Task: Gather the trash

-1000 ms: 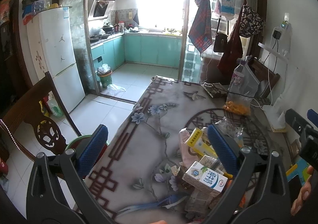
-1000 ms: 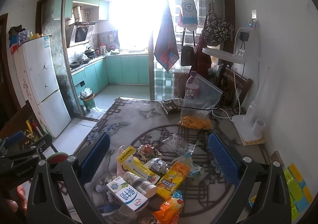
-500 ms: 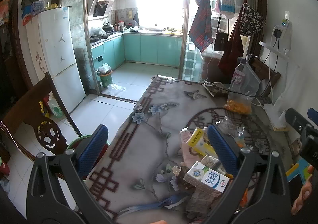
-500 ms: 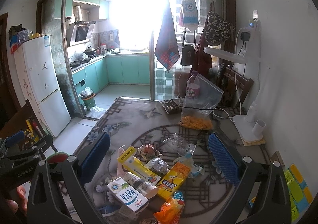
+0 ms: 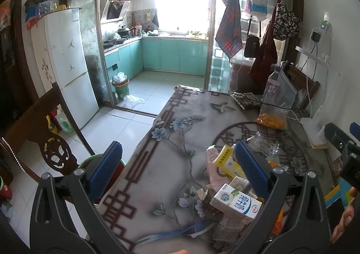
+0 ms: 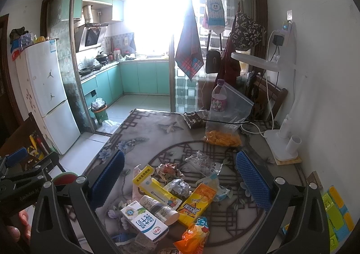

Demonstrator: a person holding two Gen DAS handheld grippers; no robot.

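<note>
Both of my grippers hang above the near end of the table with jaws spread wide and nothing between them: the right gripper (image 6: 180, 175) frames the litter pile from above, and the left gripper (image 5: 177, 164) sits off to the pile's left, over the bare patterned tablecloth (image 5: 171, 141). The trash I need lies heaped at the table's near edge. Nearest me is the white and blue milk carton (image 6: 144, 223), lying flat, with a crumpled orange snack wrapper (image 6: 191, 236) just beside it. Touching the carton is a tipped paper cup with a grey printed pattern (image 6: 159, 207), then an orange-yellow drink carton (image 6: 196, 201) and a long yellow and white box (image 6: 155, 186). Beyond those sit a crumpled silver foil ball (image 6: 177, 186), a wad of printed paper (image 6: 168, 169) and clear plastic wrap (image 6: 202, 162). I judge the milk carton the best first pick: it is rigid, on top and closest. I would lower the right gripper, turn it so the fingers cross the carton's narrow width, and close gently so it does not crush or drag the cup along. Farther off, the clear zip bag with orange snacks (image 6: 225, 128) and a plastic bottle (image 6: 219, 98) may not be rubbish, so I would leave them. The green bin (image 6: 100, 112) in the kitchen doorway is well apart from the table.
</note>
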